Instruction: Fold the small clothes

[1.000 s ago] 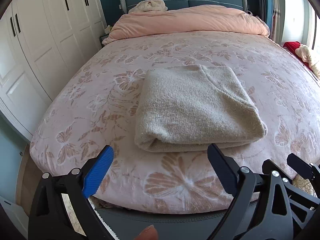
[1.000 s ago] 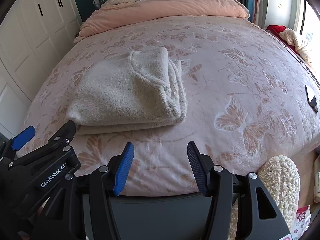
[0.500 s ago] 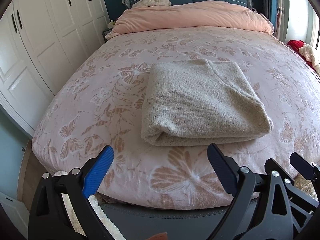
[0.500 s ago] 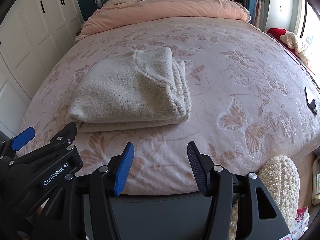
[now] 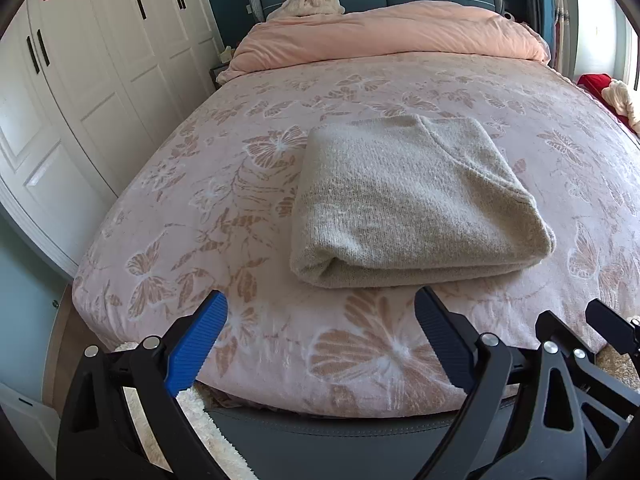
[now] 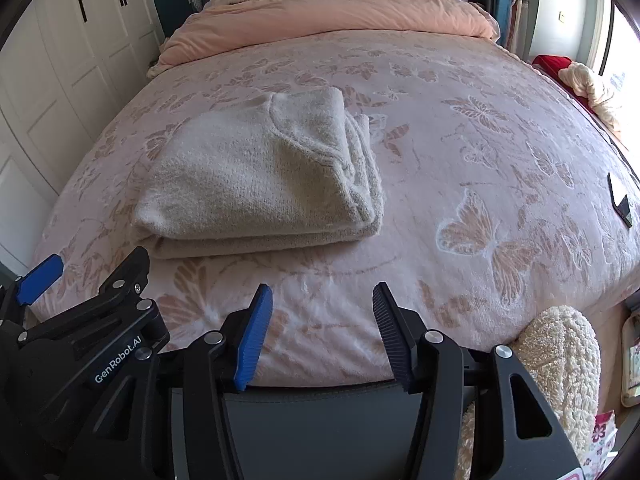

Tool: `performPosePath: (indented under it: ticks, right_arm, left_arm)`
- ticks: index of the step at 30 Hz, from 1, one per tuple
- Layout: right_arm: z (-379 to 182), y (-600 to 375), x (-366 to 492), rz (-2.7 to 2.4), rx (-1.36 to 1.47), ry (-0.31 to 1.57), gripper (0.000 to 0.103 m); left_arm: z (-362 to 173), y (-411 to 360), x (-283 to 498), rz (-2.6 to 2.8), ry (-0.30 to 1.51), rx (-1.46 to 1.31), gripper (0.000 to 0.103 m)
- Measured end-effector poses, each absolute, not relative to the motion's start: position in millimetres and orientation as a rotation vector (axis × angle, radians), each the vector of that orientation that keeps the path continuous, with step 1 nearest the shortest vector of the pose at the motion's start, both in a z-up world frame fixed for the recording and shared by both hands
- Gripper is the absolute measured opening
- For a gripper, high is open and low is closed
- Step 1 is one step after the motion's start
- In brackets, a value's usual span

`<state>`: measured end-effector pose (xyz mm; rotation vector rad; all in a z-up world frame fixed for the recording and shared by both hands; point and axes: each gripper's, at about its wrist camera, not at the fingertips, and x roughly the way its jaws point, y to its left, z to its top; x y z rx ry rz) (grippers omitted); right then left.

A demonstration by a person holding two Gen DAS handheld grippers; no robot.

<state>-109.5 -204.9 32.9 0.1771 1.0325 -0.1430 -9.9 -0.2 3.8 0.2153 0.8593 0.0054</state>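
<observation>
Left wrist view shows the folded beige sweater (image 5: pixel 412 200) lying on the bed (image 5: pixel 248 184), near its foot end. The left gripper (image 5: pixel 320 328) hangs just short of it, jaws wide and holding nothing. The right gripper (image 6: pixel 320 312) is beside it, jaws also wide and holding nothing.

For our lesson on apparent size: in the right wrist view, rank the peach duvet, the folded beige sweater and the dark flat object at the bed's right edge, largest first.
1. Peach duvet and folded beige sweater: similar apparent area; the sweater lies nearer the camera, so no ranking.
2. Dark flat object: clearly smallest.
</observation>
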Motion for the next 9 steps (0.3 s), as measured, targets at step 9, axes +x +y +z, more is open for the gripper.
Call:
performPosePath:
  ticks: [9]
  right_arm:
    - [32.4,-200.5,-110.0,-0.143,0.171,1.036,0.052]
  left_arm:
    - [1.7,5.1,-7.7,0.004,0.889,0.177,0.09]
